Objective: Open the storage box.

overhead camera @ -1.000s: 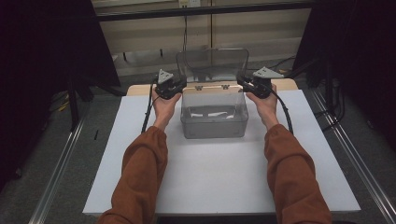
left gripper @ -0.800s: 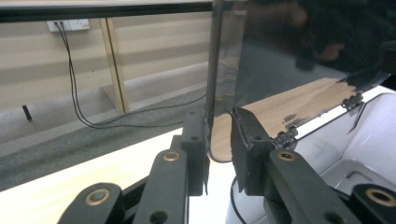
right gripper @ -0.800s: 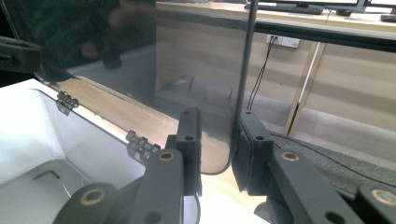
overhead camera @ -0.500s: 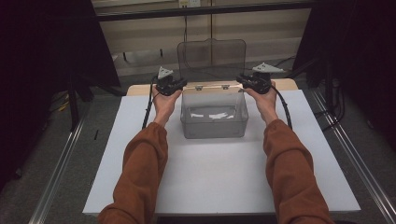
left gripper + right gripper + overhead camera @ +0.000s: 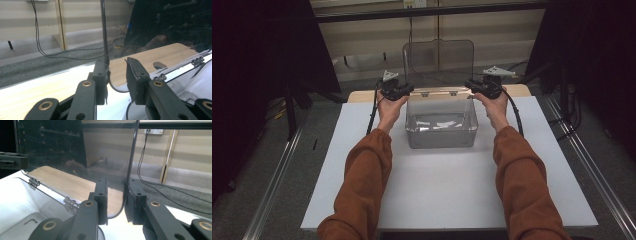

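Clear box (image 5: 441, 125) sitting mid tabletop (image 5: 437, 190), lid (image 5: 438, 62) standing straight up at the back. Left tongs (image 5: 404, 91) spread around the lid's left edge. Right tongs (image 5: 472, 86) spread around its right edge, not squeezing.

Light: dim room, dark frame edges.
Glare: desk (image 5: 30, 92) surface blown out white, lower left.
Focus: near jaws soft.
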Tool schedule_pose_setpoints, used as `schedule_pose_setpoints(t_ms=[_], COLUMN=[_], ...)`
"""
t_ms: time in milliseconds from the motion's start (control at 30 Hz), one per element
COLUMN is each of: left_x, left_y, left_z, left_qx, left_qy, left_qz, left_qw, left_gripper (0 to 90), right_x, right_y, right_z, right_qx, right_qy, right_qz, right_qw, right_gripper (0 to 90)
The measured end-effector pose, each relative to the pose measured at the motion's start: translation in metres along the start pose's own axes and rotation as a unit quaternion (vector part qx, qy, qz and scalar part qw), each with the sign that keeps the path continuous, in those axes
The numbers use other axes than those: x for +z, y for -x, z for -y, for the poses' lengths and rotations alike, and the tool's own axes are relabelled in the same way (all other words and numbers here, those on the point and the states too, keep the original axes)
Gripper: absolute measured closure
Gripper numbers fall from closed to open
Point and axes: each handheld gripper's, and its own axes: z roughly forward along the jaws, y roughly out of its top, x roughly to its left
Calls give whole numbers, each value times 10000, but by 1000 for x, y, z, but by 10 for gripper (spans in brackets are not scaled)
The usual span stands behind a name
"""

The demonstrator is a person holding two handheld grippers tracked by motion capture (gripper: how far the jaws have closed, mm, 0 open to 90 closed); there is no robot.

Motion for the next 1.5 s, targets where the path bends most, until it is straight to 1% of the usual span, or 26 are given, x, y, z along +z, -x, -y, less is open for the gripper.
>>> schedule_pose_setpoints(t_ms=[100,200,367,533,633,700,767,900,1133,1233,1333,1500], left_x=[1,1,2,2,4,5,6,7,8,10,11,12], left_y=[0,-1,-3,-4,-3,-1,-1,0,-1,0,0,-2], left_z=[-2,-3,-4,-5,-6,-7,-7,-6,-5,-5,-4,-4], left_qx=[-60,-92,-214,-331,-319,-267,-305,-261,-317,-360,-384,-426], left_qy=[-55,-105,-213,-274,-312,-379,-383,-391,-399,-400,-443,-450], left_qz=[1,22,53,79,43,-2,-16,-16,12,1,0,52], left_qw=[10000,9999,9995,9990,9990,9989,9988,9989,9987,9986,9983,9981], left_gripper=[709,704,706,702,692,672,657,639,618,605,577,573], right_x=[1,2,5,8,8,9,10,10,13,14,16,18], right_y=[1,1,3,3,3,2,2,2,2,1,1,1], right_z=[0,-1,-4,-5,-5,-5,-5,-4,-3,-3,-3,-4], right_qx=[125,187,253,390,438,443,467,505,548,568,599,640], right_qy=[-14,-91,-245,-315,-315,-333,-336,-351,-366,-388,-465,-544], right_qz=[0,-12,-31,-8,-6,3,18,20,20,68,98,90], right_qw=[9999,9998,9994,9987,9985,9985,9983,9981,9978,9976,9971,9964], right_gripper=[723,714,699,685,681,672,666,659,639,621,596,589])
